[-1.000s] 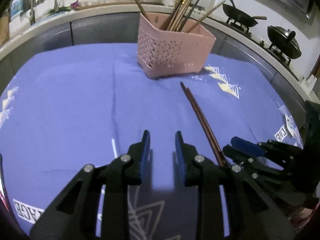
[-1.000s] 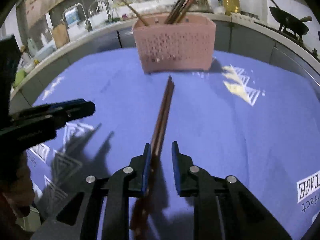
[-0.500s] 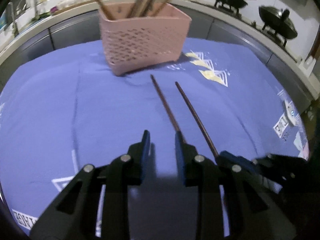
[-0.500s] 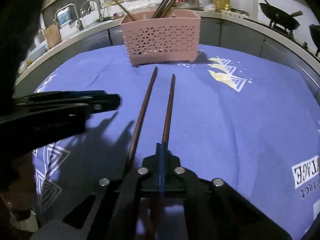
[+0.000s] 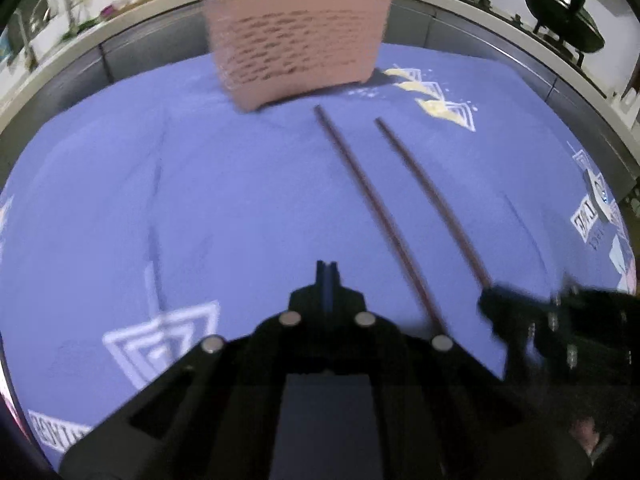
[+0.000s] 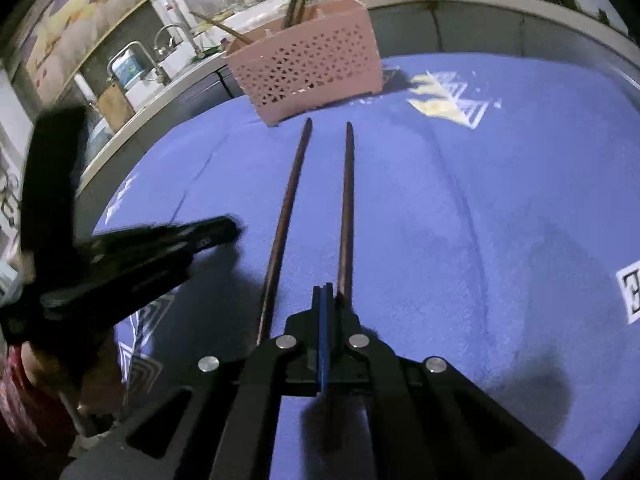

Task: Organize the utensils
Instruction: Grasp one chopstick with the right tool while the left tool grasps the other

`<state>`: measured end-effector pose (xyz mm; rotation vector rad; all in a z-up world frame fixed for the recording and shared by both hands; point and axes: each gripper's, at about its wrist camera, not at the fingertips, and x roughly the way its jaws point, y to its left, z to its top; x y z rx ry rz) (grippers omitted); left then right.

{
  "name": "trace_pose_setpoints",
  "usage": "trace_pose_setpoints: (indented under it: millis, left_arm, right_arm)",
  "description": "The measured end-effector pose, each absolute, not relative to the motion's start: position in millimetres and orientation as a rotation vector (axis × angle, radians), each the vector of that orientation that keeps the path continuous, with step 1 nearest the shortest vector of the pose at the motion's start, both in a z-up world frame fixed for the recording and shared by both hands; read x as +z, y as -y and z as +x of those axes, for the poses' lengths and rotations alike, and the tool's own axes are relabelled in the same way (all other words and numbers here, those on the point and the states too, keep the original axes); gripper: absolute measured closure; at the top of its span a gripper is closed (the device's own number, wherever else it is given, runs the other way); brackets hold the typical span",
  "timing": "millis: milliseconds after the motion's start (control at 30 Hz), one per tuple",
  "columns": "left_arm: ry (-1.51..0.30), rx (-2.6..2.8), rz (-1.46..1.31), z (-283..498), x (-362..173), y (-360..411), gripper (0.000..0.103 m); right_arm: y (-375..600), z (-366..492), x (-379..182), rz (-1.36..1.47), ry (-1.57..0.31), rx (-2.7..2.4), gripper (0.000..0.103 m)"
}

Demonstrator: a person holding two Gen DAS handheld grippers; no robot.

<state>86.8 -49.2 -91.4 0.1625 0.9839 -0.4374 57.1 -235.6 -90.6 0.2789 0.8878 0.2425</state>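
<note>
**Right wrist view: two chopsticks lined up short of the basket**

Right wrist view shows two dark brown chopsticks lying side by side on the blue cloth, nearly parallel, tips pointing at the pink basket. The right chopstick (image 6: 346, 208) runs back to the right gripper (image 6: 323, 294), whose blue pads are pressed together; its near end passes just beside and under the fingertips, so I cannot tell whether the jaws pinch it or are merely shut next to it. The left chopstick (image 6: 285, 216) lies free, apart from its partner.

In the left wrist view the left gripper (image 5: 327, 270) has its jaws closed on nothing, hovering over bare cloth to the left of both sticks.

The pink perforated basket (image 6: 308, 68) stands beyond the tips, near but not touching them, with several chopsticks already upright inside.

Judging from this, the step in hand is picking up the pair for the basket. The next move calls for a firm pinch on one stick near its thick end, a lift clear of the cloth, then tilting it tip-down over the basket rim. A thin round stick could roll or pivot in the pads.

The blue tablecloth (image 6: 500, 208) carries white and yellow triangle prints and partial white lettering at its edges, too cropped and warped to read. Woks (image 5: 560, 16) sit on the stove behind.
</note>
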Motion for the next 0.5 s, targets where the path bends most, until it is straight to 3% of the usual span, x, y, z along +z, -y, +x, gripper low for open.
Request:
trace_pose_setpoints:
  millis: [200,267,333,367,500]
  left_arm:
    - [-1.032,-0.461,0.041,92.4,-82.2,28.6,0.102]
    - [-1.026,-0.468,0.051,97.2,-78.2,39.3,0.096]
    - [-1.011,-0.482,0.069,101.6,-74.6,56.5,0.075]
    - [-1.002,-0.485,0.083,102.8,-74.1,65.7,0.072]
    - [-1.006,-0.465,0.178,113.7,-90.3,104.0,0.07]
  right_arm:
    - [237.2,60.6,-89.4,0.291,-0.857,0.223,0.103]
    - [238.4,59.3,-89.0,0.302,-0.849,0.22,0.103]
    - [241.1,56.8,-87.8,0.308,-0.83,0.214,0.103]
    - [243.1,55.0,-86.6,0.307,-0.815,0.205,0.103]
    - [250.1,56.2,-85.0,0.305,-0.814,0.186,0.102]
